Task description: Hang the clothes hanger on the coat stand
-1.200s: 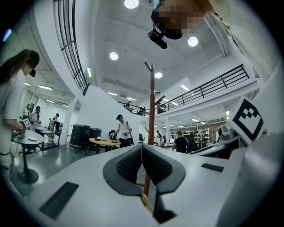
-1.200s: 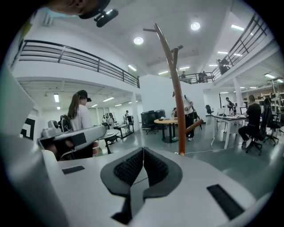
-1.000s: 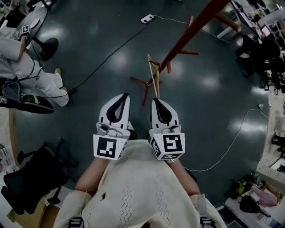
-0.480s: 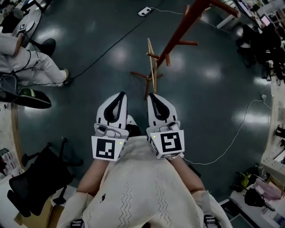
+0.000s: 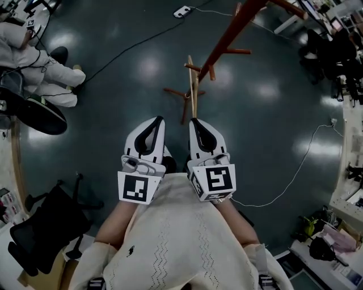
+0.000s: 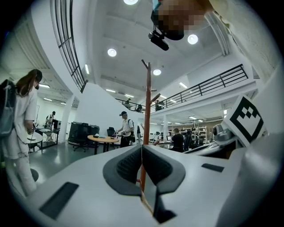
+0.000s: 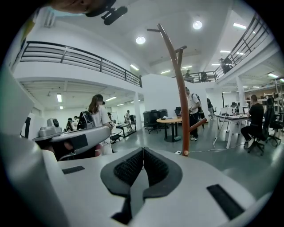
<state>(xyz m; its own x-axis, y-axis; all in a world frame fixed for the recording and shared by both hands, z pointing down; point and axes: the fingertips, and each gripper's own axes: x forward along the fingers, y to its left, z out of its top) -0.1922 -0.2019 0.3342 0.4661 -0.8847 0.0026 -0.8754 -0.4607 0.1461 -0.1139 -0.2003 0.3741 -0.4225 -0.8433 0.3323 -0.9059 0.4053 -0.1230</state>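
The red-brown coat stand point(image 5: 227, 51) rises from the dark floor ahead of me; its pole point(image 6: 147, 111) stands straight behind my left jaws and right of centre in the right gripper view point(image 7: 179, 97). A pale wooden clothes hanger point(image 5: 193, 85) shows edge-on as a thin strip. It runs from the stand's low pegs back under the tip of my right gripper point(image 5: 195, 120). That gripper's jaws are closed point(image 7: 143, 150), and the hold itself is hidden beneath them. My left gripper point(image 5: 160, 119) is beside it, shut and empty point(image 6: 142, 148).
A black cable point(image 5: 142, 48) crosses the floor to a power strip point(image 5: 182, 10). A seated person point(image 5: 34, 51) is at upper left and a black chair point(image 5: 39, 226) at lower left. A white cable point(image 5: 295, 170) curves along the right. A round table point(image 7: 171, 119) stands beyond the stand.
The stand and floor have slid slightly up the head view. The seated person has shifted toward the upper left. Both grippers stay side by side and shut.
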